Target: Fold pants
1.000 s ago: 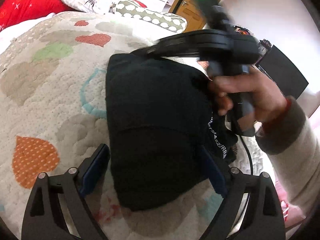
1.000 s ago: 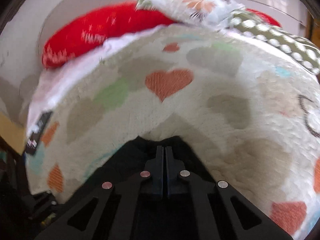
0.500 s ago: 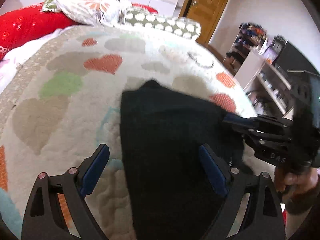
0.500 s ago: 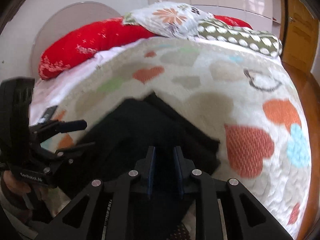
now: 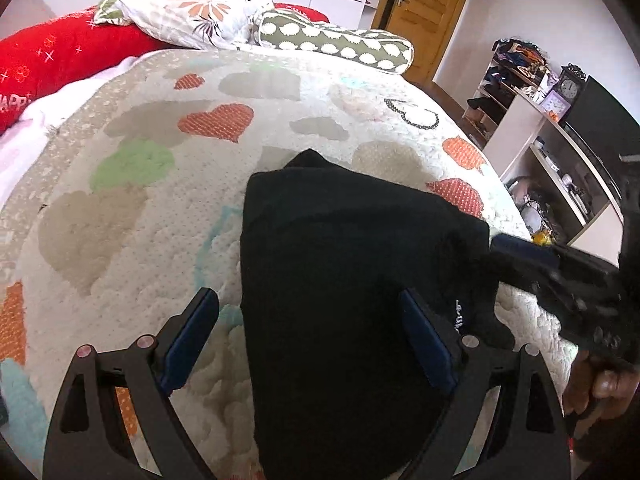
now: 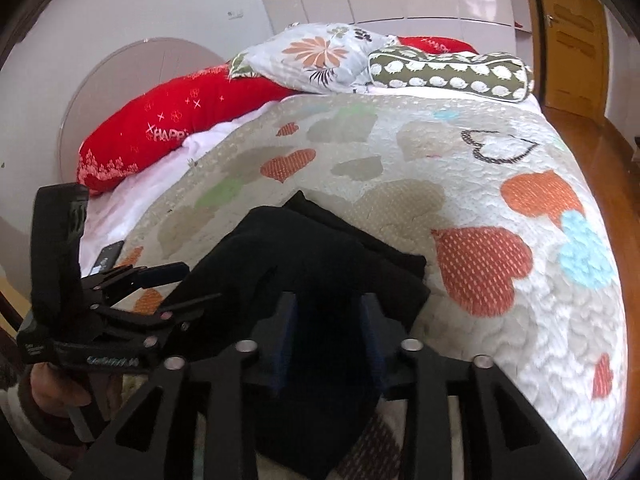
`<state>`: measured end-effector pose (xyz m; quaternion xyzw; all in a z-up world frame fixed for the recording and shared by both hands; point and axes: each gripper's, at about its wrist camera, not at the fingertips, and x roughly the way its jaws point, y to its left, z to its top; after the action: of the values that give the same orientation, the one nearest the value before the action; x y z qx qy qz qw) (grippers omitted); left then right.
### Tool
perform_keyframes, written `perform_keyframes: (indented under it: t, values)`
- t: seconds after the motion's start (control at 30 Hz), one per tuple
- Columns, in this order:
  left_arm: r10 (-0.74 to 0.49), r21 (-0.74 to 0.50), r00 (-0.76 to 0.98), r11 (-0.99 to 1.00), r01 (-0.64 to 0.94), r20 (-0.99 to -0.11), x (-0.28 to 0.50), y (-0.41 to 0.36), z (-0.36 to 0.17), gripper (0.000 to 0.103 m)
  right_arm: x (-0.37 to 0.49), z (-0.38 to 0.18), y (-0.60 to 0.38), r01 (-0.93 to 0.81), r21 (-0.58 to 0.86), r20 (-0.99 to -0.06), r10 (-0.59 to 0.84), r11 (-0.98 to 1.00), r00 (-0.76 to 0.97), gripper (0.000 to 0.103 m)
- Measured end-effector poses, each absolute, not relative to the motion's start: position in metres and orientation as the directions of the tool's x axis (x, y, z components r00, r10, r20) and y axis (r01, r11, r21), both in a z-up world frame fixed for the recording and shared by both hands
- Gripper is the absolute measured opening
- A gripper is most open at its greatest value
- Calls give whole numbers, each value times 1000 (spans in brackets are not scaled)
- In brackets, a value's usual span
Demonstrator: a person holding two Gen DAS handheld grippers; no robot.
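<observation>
Black pants [image 5: 340, 280] lie folded in a compact stack on the heart-patterned quilt [image 5: 132, 208]. My left gripper [image 5: 310, 330] is open, its blue-padded fingers spread on either side of the stack's near end, holding nothing. My right gripper [image 6: 328, 332] is open above the pants [image 6: 312, 256], with black cloth between its fingers but not clamped. The right gripper also shows at the right of the left wrist view [image 5: 560, 276], next to the stack's right edge. The left gripper shows at the left of the right wrist view [image 6: 160, 284].
Red [image 6: 168, 124], floral [image 6: 316, 56] and green dotted [image 6: 452, 72] pillows line the head of the bed. A wooden door [image 5: 428, 8] and shelves with a clock [image 5: 568, 88] stand to the right. A phone [image 6: 106, 260] lies at the bed's left edge.
My right gripper was shut on the pants over the stack, then opened and drew back to the right. Both cameras pulled back, and the stack lies flat.
</observation>
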<state>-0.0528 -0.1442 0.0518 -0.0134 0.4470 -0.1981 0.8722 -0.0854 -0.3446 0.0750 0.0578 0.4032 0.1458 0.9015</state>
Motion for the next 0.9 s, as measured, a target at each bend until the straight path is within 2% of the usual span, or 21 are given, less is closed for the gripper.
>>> perform_keyframes:
  t: [0.13,0.27,0.43,0.57,0.9]
  values:
    - [-348,-195,541,927,321,-765,-60,-141,57,92,-104,70,-334,-225,194,-722,295,955,626,39]
    - [-332,-187,528,932,309,-782,-65,-143,50,92,-108,42,-325,-202,178,-768,265,963,583,40]
    - [-328,-188,535,935,300,-779,-74,-140,50,92,-118,55,-330,-181,209,-745,277,961,607,42]
    - [-317,-180,556,941,287,-768,-77,-137,57,92,-125,69,-334,-169,203,-725,264,965,636,50]
    - [-300,-185,573,950,251,-763,-77,-130,64,92,-125,84,-332,-132,213,-689,245,968,682,59]
